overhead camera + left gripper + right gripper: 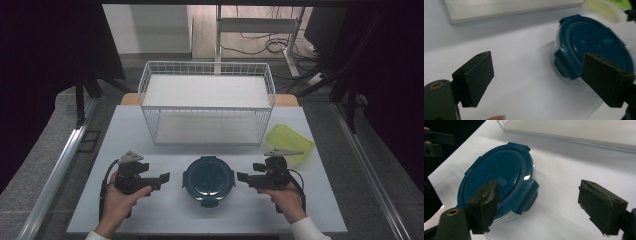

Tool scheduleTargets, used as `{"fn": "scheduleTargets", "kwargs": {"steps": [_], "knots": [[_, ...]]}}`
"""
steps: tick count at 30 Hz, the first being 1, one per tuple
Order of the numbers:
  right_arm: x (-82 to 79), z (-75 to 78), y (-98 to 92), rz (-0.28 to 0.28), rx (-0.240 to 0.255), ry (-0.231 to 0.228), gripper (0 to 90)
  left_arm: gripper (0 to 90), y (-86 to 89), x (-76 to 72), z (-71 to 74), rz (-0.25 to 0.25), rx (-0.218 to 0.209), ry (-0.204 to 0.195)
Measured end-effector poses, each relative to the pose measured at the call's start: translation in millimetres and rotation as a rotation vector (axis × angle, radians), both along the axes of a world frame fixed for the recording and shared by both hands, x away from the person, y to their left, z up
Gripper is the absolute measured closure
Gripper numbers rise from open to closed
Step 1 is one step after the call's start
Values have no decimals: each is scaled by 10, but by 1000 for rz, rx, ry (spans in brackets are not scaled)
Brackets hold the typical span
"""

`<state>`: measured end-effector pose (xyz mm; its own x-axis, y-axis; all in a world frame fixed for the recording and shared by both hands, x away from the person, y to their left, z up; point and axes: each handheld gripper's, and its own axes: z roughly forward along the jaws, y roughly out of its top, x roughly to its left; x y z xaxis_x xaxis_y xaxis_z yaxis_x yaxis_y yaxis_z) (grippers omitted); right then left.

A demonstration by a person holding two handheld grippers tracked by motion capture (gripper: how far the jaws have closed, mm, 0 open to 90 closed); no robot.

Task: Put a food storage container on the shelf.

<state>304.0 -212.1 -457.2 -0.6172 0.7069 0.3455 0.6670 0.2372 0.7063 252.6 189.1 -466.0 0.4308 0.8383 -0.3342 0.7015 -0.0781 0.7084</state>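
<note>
White worktop (150,125) carries a wire basket (207,102) at twelve o'clock, a yellow-green lid (292,140) at two o'clock, and the round container with a blue clip lid (208,181) at centre, between the two grippers. To do this step well, I judge each side should come in level and square to a clip tab, not the smooth rim. Left gripper (162,178) at nine o'clock and right gripper (243,176) at three o'clock both have fingers (475,77) spread wide, holding and touching nothing.
</note>
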Motion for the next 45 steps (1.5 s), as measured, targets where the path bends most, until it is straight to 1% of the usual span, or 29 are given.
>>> {"fn": "scheduleTargets", "kwargs": {"steps": [4, 7, 9, 12, 15, 19, 25, 30, 34, 35, 38, 41, 45], "knots": [[11, -43, 64, 21, 4, 26, 168, 94, -91, 43, -38, -50, -56, 44], [6, -63, 121, 37, 8, 45, 159, 89, -167, 72, -55, -72, -66, 58], [3, -72, 152, 48, 14, 53, 157, 89, -206, 105, -71, -76, -82, 70], [6, -88, 180, 52, 21, 68, 152, 88, -253, 174, -112, -89, -113, 102], [17, -110, 203, 57, 16, 76, 136, 89, -308, 232, -160, -101, -123, 128], [42, -142, 230, 56, 22, 96, 124, 92, -346, 304, -217, -114, -174, 172], [90, -198, 261, 57, 44, 137, 125, 115, -421, 385, -308, -116, -199, 210], [132, -250, 281, 54, 78, 174, 129, 132, -481, 409, -356, -138, -214, 238], [152, -306, 316, 61, 77, 199, 127, 157, -532, 413, -380, -155, -226, 254], [154, -318, 325, 63, 75, 206, 126, 159, -538, 415, -387, -164, -222, 261], [160, -348, 350, 65, 81, 225, 122, 162, -554, 417, -406, -165, -216, 278], [166, -383, 369, 66, 83, 241, 119, 164, -556, 417, -417, -163, -224, 287], [165, -428, 400, 72, 87, 265, 120, 182, -579, 411, -431, -174, -232, 305]]}}
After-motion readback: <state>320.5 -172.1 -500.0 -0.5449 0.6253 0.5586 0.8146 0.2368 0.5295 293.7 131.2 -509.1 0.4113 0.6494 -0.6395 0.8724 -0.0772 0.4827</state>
